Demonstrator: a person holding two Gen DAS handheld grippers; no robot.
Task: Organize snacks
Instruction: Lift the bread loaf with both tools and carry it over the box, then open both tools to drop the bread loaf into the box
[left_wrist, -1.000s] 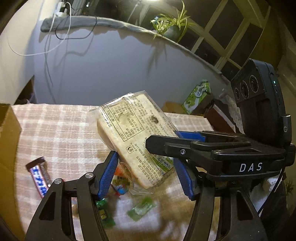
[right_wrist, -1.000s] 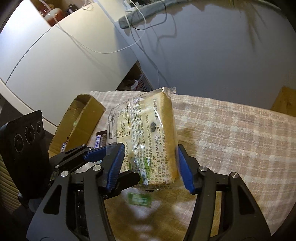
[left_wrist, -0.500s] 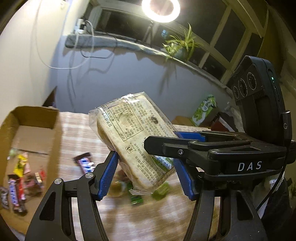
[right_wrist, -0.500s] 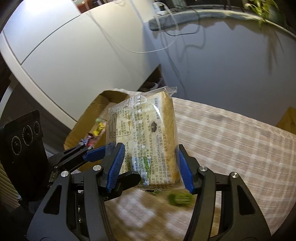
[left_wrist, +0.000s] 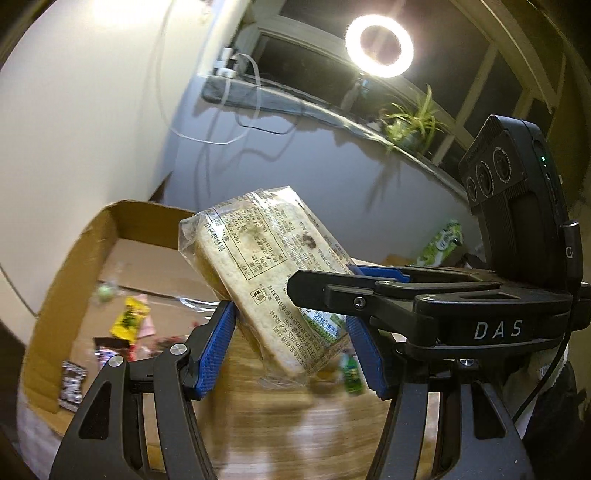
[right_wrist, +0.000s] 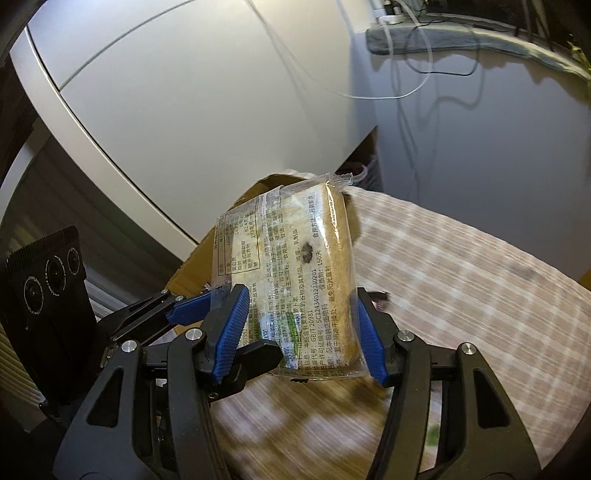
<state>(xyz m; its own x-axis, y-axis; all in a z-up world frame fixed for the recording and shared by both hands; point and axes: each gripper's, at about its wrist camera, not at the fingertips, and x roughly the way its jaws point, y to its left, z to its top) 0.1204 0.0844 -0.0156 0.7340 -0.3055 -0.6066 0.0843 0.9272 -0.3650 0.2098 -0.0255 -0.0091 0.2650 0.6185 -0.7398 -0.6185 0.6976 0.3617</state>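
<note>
A clear-wrapped slab of bread (left_wrist: 266, 269) hangs tilted in the air, and both grippers are shut on it. My left gripper (left_wrist: 291, 343) squeezes its lower end between blue pads. From the right, the other gripper's fingers (left_wrist: 332, 291) clamp the same packet. In the right wrist view my right gripper (right_wrist: 301, 332) grips the bread packet (right_wrist: 295, 273) by its lower sides, with the left gripper's fingers (right_wrist: 184, 308) reaching in from the left. An open cardboard box (left_wrist: 122, 229) lies just beyond and left of the packet, holding several small snacks such as a yellow packet (left_wrist: 129, 319).
A checked cloth (right_wrist: 461, 295) covers the table. A small green sweet (left_wrist: 352, 373) lies on it under the packet. A green carton (left_wrist: 441, 243) stands at the far right. White cabinet fronts (right_wrist: 184, 110) and a grey wall with cables rise behind the cardboard box (right_wrist: 192, 266).
Both grippers have carried the bread packet leftward across the table toward the box. The box with its snacks now fills the left of the left wrist view. The grips are unchanged.
</note>
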